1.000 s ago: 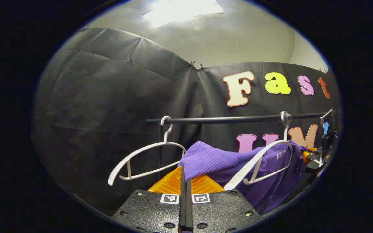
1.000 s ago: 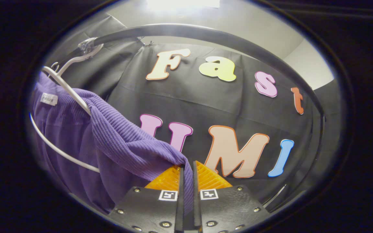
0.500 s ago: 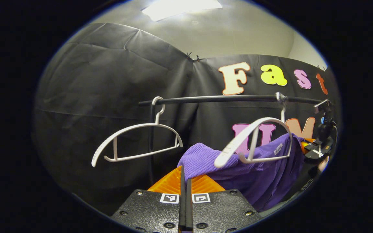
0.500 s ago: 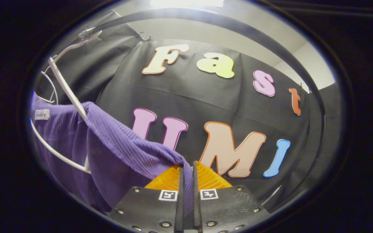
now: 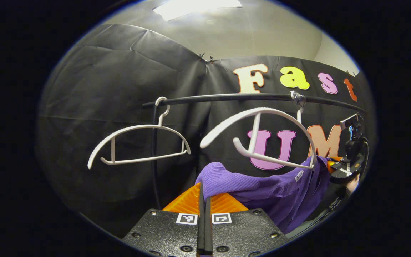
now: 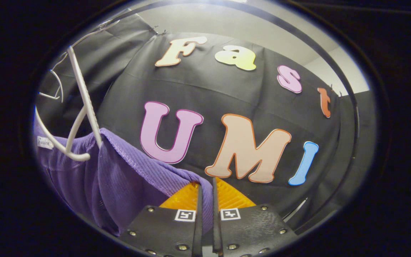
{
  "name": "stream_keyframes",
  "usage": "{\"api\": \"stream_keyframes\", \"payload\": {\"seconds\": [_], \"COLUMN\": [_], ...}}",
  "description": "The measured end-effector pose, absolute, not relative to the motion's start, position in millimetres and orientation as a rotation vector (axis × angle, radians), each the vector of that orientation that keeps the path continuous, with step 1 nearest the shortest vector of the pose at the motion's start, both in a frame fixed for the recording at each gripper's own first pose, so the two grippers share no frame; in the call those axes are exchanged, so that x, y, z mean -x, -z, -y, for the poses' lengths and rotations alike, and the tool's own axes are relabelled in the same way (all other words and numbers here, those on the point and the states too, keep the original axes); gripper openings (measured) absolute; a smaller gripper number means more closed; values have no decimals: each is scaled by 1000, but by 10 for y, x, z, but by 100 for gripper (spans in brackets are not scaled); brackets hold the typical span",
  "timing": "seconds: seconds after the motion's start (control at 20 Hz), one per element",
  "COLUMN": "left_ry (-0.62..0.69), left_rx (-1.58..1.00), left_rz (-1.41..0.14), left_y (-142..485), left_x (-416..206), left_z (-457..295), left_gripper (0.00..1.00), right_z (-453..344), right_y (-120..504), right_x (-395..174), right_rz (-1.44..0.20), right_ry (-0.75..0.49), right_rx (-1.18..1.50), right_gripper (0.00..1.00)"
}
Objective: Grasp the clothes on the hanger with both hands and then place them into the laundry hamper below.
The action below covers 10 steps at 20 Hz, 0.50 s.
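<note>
Two white hangers hang from one black rail (image 5: pixel 227 97): a bare hanger (image 5: pixel 137 142) at left, a second hanger (image 5: pixel 262 137) at right. One purple knit garment (image 5: pixel 262 185) sags below it, apparently just off it, stretched between the left gripper (image 5: pixel 204 200) and right gripper (image 6: pixel 205 200), each clamped on a corner.

1. The black clothes rail (image 5: pixel 227 98) spans overhead from 9 to 3 o'clock.
2. An empty white hanger (image 5: pixel 139 142) hangs at 10 o'clock.
3. A second white hanger (image 5: pixel 262 137), at 1 o'clock, touches the purple garment (image 5: pixel 262 189).
4. Open space lies between the hangers at 12 o'clock.
</note>
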<state>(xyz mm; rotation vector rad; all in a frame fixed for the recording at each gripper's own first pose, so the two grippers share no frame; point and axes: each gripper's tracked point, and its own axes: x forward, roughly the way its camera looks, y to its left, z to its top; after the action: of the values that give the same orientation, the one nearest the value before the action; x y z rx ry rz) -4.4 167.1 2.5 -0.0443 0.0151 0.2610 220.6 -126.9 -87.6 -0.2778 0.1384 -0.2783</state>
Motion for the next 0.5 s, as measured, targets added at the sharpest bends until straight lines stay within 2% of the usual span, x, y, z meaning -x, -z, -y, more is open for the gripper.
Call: {"api": "stream_keyframes", "payload": {"seconds": [0.5], "left_ry": [-234], "left_rx": [36], "left_rz": [-63], "left_y": [161], "left_x": [96], "left_z": [-1499], "left_gripper": [0], "right_z": [1318], "right_y": [1082], "right_x": [-2032], "right_rz": [-189], "right_ry": [263], "right_rx": [285], "right_gripper": [11]}}
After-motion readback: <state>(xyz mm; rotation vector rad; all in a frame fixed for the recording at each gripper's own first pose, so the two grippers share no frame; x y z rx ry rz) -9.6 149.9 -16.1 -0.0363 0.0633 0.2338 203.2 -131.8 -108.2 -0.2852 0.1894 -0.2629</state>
